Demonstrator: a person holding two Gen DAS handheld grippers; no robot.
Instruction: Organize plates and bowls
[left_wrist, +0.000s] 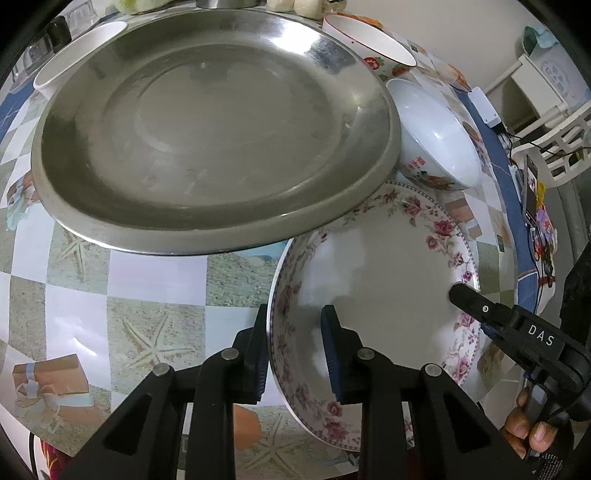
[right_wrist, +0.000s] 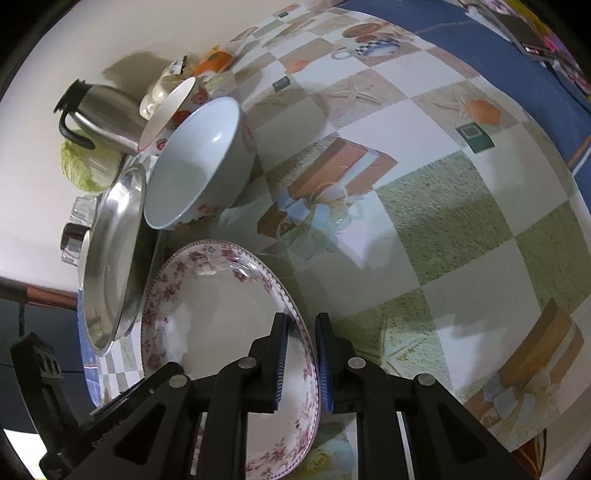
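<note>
1. Down at the near edge of the bench (right_wrist: 461, 206), we've got the floral plate (left_wrist: 388, 273) pinched from two opposite sides. It sits low on the checkered cloth, partly tucked under the rim of the big steel plate (left_wrist: 207, 122), which overlaps its far edge.
2. Left tool (left_wrist: 295, 354): nearly closed, one pad outside the plate's left rim and one pad inside, so it's clamped on that rim. Looks like a solid bite to us.
3. Right tool (right_wrist: 301, 360): same deal on the opposite rim, jaws almost shut with the thin rim sandwiched between the blue pads. In the left wrist view its black finger lies across the right rim.
4. The relation that matters: the steel plate lies beyond the floral plate, away from both tools, and covers part of it. We reckon the floral plate has to come out toward us before it goes up, or it'll drag the steel one along.
5. Right side watch-out: the white bowl (left_wrist: 436, 140) sits just past the plate's far right edge, leaning against the steel plate, with a red-rimmed flowered bowl (left_wrist: 369, 40) behind it. The right tool is the nearer one to those.
6. Neither hand is clearly closer to the overlap, so we'd guess both pull evenly.
</note>
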